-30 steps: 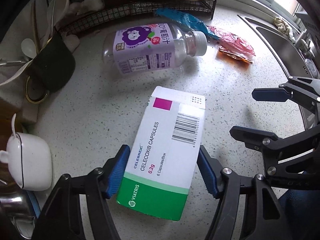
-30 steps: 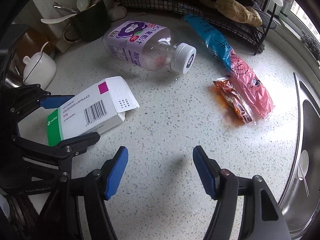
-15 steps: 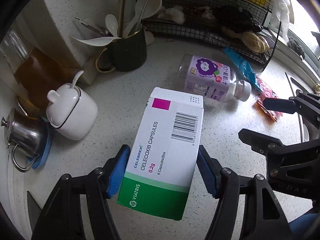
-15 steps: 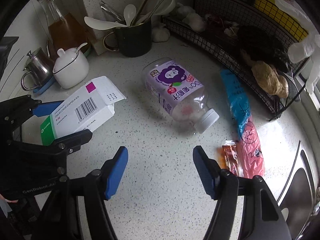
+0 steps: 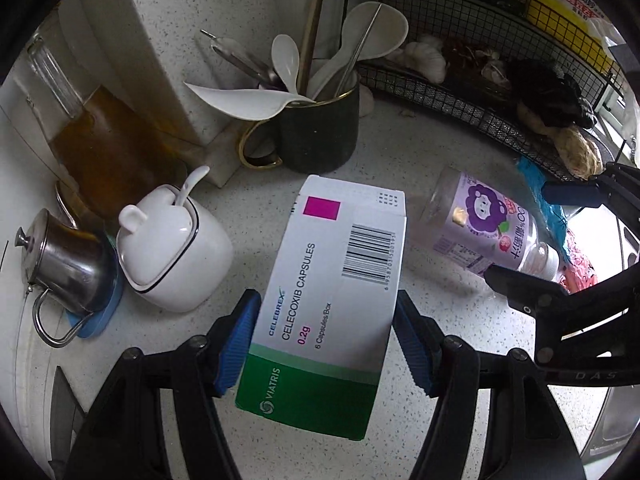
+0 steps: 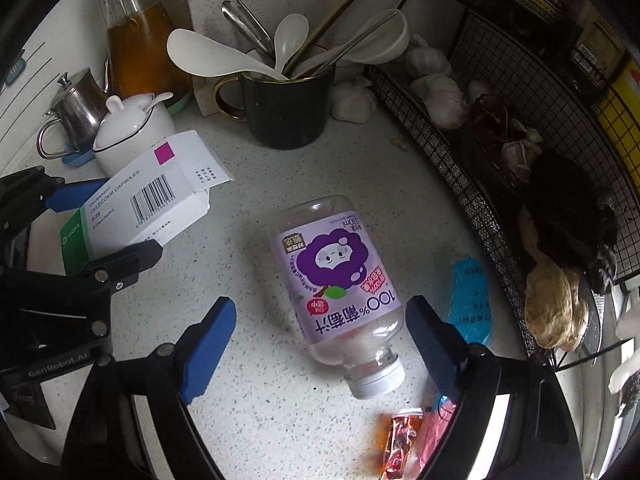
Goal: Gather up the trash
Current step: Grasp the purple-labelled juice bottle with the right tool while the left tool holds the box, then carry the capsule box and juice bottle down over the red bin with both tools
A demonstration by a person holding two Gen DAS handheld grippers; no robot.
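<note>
My left gripper [image 5: 326, 344] is shut on a white and green medicine box [image 5: 332, 300] and holds it above the speckled counter; the box also shows at the left of the right wrist view [image 6: 140, 208]. My right gripper [image 6: 320, 344] is open, its blue pads on either side of an empty plastic bottle with a purple label [image 6: 340, 292] lying on the counter, cap toward me. The bottle also shows in the left wrist view [image 5: 484, 232]. A blue wrapper [image 6: 470, 300], a pink wrapper [image 5: 580, 260] and an orange wrapper [image 6: 400, 448] lie to the right of the bottle.
A dark mug of utensils [image 6: 288, 108] stands at the back. A white sugar pot [image 5: 172, 248], a steel pitcher [image 5: 64, 268] and an oil bottle [image 5: 92, 136] stand at the left. A black wire rack [image 6: 520, 120] with garlic runs along the right.
Both grippers have risen and swung left. The box stays in the left gripper. The right gripper now hangs over the bottle, which lay further off before.
</note>
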